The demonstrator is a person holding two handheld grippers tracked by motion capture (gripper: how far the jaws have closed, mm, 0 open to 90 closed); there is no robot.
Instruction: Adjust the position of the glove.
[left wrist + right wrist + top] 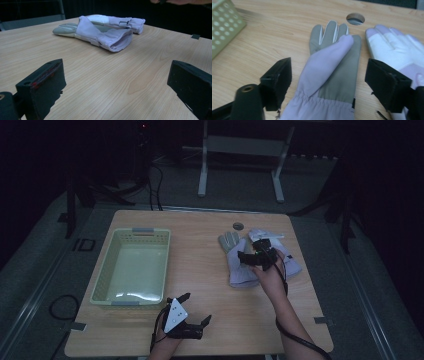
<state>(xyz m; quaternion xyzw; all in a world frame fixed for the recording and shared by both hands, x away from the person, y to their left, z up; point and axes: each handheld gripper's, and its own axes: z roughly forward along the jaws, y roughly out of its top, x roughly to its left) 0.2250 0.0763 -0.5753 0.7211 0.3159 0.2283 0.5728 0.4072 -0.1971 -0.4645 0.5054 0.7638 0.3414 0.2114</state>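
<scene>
Grey-palmed glove (332,67) lies flat on right half of wooden table (210,270), lilac thumb folded over palm, fingers pointing far. Right gripper (258,256) hovers above its cuff, jaws wide, straddling glove, pads not touching fabric. Second glove (397,50), white and lilac, just right of it. Right gripper view adds round cable hole (355,18) beyond fingertips. Left gripper (192,312) open, empty, near edge. Perforated green basket (107,265) left.
</scene>
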